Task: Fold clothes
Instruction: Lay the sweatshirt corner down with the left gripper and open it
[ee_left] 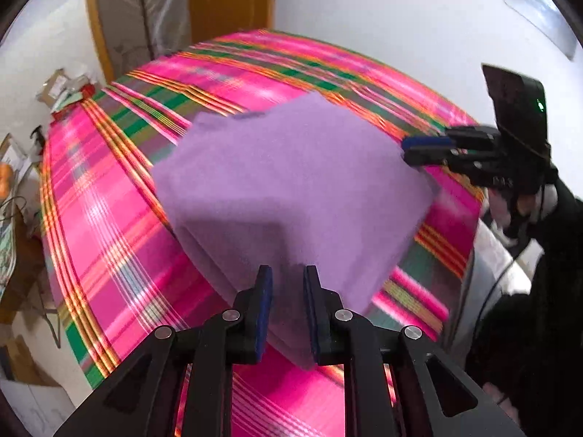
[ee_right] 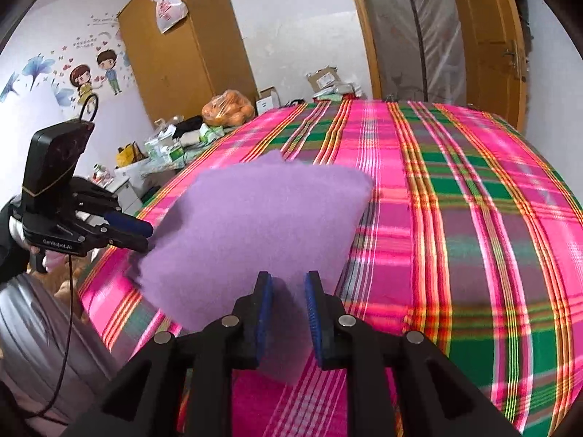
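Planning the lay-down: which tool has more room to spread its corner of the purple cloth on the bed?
Right, probably. The right tool pinches the purple cloth with wide bedspread ahead; the left tool sits at the bed's edge.

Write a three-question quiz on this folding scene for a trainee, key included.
1. True or false: a corner of the purple cloth sits between the jaws of the left gripper.
2. What is under the cloth? A. a pink and green plaid bed cover; B. a bare wooden floor; C. a kitchen sink.
3. In the right wrist view, what hangs at the top of the wooden wardrobe?

Key: 1 true. 2 A. 3 a white plastic bag with red print.
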### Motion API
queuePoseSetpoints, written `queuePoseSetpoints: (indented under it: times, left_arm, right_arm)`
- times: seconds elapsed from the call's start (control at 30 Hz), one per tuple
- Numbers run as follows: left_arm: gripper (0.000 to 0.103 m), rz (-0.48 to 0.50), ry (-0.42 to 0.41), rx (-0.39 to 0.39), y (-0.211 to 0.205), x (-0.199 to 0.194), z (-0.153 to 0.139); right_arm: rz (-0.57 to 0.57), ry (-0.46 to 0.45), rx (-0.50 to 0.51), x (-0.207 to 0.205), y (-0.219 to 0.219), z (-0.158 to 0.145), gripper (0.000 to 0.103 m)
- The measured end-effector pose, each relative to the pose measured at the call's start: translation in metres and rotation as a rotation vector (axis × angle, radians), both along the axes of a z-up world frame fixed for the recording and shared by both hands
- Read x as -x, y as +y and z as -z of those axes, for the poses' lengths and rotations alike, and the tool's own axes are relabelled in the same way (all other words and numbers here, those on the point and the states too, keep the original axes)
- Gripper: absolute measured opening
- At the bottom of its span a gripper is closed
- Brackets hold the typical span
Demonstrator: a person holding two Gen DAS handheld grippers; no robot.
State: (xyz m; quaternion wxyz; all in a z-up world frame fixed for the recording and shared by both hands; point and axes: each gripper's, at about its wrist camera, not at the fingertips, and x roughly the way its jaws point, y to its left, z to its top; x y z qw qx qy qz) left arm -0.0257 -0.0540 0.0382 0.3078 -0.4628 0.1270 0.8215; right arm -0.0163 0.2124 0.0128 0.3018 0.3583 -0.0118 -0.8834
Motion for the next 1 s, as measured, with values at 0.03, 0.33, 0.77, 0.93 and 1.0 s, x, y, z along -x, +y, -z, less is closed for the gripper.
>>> queuePoseSetpoints:
  times: [0.03, 0.33, 0.77, 0.93, 1.0]
  left_arm:
    - [0.018, -0.020, 0.005, -0.009, -0.001, 0.006, -0.001]
    - [0.018, -0.265, 0.011, -0.111, -0.014, 0.067, -0.004]
    - [0.019, -0.350, -0.113, -0.172, -0.028, 0.103, 0.020]
    - [0.019, -0.356, -0.106, -0.178, -0.033, 0.098, 0.016]
    - [0.019, -0.367, -0.100, -0.191, -0.041, 0.094, 0.012]
  right_arm:
    - [0.009, 0.001, 0.009, 0.004, 0.000, -0.002, 0.020]
    - [0.109, -0.032, 0.060, 0.059, -0.001, -0.012, 0.020]
    - [0.102, -0.136, 0.012, 0.126, -0.025, 0.013, 0.020]
    - [0.102, -0.129, 0.040, 0.119, -0.012, 0.009, 0.020]
    - [0.113, -0.130, 0.061, 0.114, -0.004, 0.006, 0.020]
